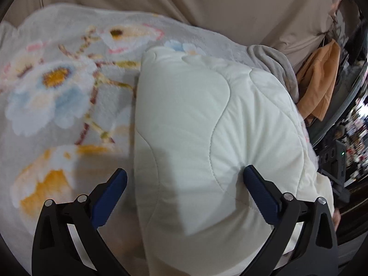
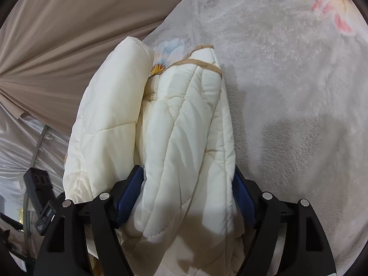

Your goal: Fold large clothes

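A grey floral blanket point(image 1: 57, 87) covered the bed, filling the left wrist view from nine to twelve o'clock. On it lay the folded cream quilted garment point(image 1: 207, 119), at centre. The left gripper point(image 1: 184, 179) stood fully spread at six o'clock, straddling the garment's edge, gripping nothing. The right gripper point(image 2: 187, 179) bracketed a thick fold point(image 2: 184, 138); whether its pads pressed I could not tell
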The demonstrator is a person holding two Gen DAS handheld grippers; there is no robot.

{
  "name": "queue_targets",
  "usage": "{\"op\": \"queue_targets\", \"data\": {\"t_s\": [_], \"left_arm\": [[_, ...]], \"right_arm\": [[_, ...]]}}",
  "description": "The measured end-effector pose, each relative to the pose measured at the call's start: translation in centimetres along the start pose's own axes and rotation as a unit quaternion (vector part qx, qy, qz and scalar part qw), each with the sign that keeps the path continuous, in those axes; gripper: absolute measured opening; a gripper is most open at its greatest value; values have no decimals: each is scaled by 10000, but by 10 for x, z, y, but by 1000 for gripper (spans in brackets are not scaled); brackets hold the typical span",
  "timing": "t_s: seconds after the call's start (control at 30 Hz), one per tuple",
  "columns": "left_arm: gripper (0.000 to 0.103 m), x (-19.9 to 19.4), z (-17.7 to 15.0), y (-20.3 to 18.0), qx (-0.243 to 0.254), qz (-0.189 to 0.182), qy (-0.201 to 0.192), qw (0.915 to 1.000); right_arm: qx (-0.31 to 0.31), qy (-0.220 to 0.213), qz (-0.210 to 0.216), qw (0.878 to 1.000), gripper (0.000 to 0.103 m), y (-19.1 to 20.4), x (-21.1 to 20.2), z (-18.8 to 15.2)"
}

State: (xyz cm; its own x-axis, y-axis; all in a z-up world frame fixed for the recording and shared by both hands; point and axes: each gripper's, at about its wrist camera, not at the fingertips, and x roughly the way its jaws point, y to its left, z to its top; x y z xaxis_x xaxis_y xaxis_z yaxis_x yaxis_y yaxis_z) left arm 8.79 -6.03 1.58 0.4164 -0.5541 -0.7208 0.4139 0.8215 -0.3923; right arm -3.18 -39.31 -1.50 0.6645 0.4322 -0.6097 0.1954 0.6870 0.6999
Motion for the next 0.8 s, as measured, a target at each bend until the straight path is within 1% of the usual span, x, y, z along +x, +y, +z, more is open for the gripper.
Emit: {"op": "queue_targets", "data": {"t_s": [0.07,0.17,0.2,0.23,0.27,0.3,0.33,0.37,0.4,0.47,0.53,0.6,0.7,0.8], "left_arm": [[98,10,1,4,-177,-231,138,9995],[98,14,3,1,-185,-294,145,9993],[98,14,4,-5,-87,-260,142,9995],[98,13,4,-10,27,-216,120,9997],[94,10,5,-16,158,-162,67,9997],[90,7,4,-23,321,-85,-6,9994],[83,2,4,-31,528,10,-106,9985],[76,-4,4,-40,714,82,-213,9972],[73,-10,4,-47,870,151,-312,9956],[65,-22,7,-57,1130,220,-502,9921],[62,-34,10,-66,1329,223,-682,9885],[61,-49,15,-76,1504,200,-905,9843],[61,-81,20,-91,1854,195,-1367,9729],[61,-109,25,-102,2084,183,-1754,9620]], "right_arm": [[-69,38,29,10000,75,4,5,2],[-128,45,35,9999,71,7,9,4],[-157,30,34,9999,65,8,9,4],[-197,14,56,9998,56,10,8,4],[-230,-25,88,9997,49,11,6,4],[-274,-95,95,9995,38,14,2,3],[-316,-171,92,9993,30,16,-5,2],[-363,-263,60,9990,28,20,-9,2],[-420,-375,32,9984,25,25,-15,0],[-481,-593,54,9971,23,34,-25,-2],[-525,-808,74,9953,23,42,-36,-3],[-671,-1101,77,9916,23,56,-51,-6],[-900,-1510,102,9844,23,80,-75,-8],[-1162,-1927,140,9742,23,109,-100,-9]]}}
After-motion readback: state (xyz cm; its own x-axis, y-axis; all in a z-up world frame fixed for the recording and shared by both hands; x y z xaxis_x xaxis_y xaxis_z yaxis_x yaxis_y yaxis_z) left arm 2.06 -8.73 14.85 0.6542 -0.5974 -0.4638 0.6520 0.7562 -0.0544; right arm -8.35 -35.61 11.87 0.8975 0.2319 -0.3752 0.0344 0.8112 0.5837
